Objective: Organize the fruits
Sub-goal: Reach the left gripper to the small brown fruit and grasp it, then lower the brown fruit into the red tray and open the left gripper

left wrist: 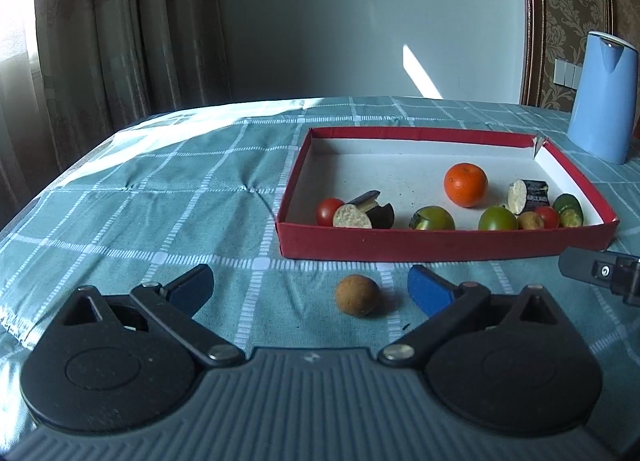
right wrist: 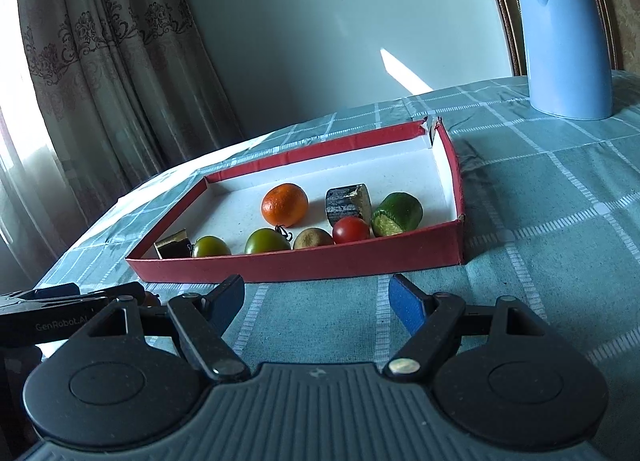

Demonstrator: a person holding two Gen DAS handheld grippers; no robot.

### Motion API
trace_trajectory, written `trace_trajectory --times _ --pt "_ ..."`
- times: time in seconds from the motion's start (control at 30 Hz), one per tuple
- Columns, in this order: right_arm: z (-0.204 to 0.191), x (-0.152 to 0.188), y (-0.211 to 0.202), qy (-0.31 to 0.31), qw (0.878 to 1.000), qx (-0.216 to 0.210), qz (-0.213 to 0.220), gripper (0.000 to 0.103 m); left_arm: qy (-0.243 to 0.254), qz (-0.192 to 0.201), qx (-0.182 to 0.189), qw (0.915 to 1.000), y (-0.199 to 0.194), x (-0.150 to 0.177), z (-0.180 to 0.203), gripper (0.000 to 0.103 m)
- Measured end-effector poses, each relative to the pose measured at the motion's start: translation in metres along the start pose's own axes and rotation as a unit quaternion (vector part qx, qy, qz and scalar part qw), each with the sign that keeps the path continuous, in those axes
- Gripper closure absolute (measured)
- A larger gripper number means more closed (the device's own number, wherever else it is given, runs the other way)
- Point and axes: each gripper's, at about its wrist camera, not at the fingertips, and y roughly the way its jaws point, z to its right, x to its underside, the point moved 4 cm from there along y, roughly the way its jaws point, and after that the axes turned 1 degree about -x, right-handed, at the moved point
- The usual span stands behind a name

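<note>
A table under a teal checked cloth (left wrist: 160, 189) stands before a curtained window and a pale wall, with a blue kettle (left wrist: 604, 101) at the far right.

From the left wrist view, the left gripper (left wrist: 310, 285) has its jaws spread wide with nothing pressed between them. 1 small brown round fruit (left wrist: 357, 295) lies on the cloth between the blue pads, nearer the right one and touching neither, just in front of the red tray (left wrist: 440, 247). It looks light, firm and rough-skinned, so it should not slip, though a ball like this could roll if nudged. Being round, it has no long axis and no heading; the best hold is probably across its widest middle. The tray already holds an orange (left wrist: 466, 185), tomatoes and cut aubergine pieces. The right gripper's tip shows at the right edge.

From the right wrist view, the right gripper (right wrist: 316, 299) is also open and empty, over bare cloth just before the tray's near wall. The brown fruit cannot be made out here; the left gripper's body (right wrist: 60, 313) covers that corner.
</note>
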Motion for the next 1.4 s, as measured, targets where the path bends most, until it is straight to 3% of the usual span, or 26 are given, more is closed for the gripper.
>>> trace_trajectory --times 0.07,0.23,0.4,0.6,0.97,1.17,1.4 --pt "0.0 0.0 0.001 0.001 1.0 -0.003 -0.002 0.024 0.004 -0.013 0.007 0.9999 0.006 0.003 0.003 0.014" --pt "-0.001 0.0 -0.001 0.0 1.0 -0.005 0.0 0.024 0.013 -0.026 0.008 0.9996 0.014 0.007 0.011 0.02" --pt "0.0 0.0 0.0 0.001 1.0 -0.006 0.0 0.024 0.011 -0.035 0.029 0.9989 0.017 0.007 0.017 0.058" --pt "0.001 0.0 0.0 0.004 1.0 -0.006 -0.002 0.024 0.03 -0.028 0.029 0.9987 0.014 0.007 0.028 0.079" --pt "0.0 0.0 0.0 0.004 1.0 -0.005 -0.001 0.024 0.034 -0.009 0.028 0.999 0.002 0.0 0.031 0.079" --pt "0.0 0.0 -0.001 0.003 1.0 -0.005 0.0 0.024 0.038 0.019 0.031 0.9986 -0.007 -0.025 0.039 0.079" --pt "-0.001 0.0 0.001 0.0 1.0 -0.006 -0.006 0.024 0.029 0.025 0.025 0.9989 0.023 -0.054 0.05 0.079"
